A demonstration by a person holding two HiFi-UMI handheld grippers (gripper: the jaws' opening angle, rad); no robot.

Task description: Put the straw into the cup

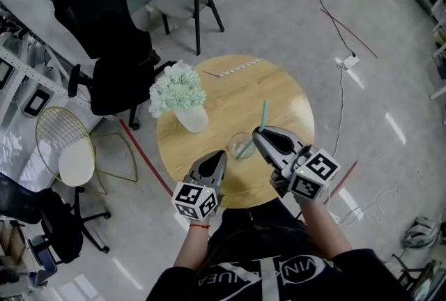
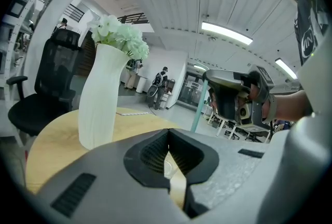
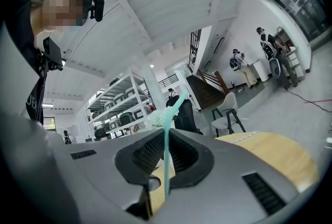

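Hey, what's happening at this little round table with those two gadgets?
A person holds a two-jaw gripper in each hand over a round wooden table. The right gripper is shut on a teal straw, whose lower end seems to sit already in the clear cup. The left gripper, jaws together, hovers beside the cup.

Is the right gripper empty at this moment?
No, the right gripper is shut on the teal straw, which runs up between its jaws.
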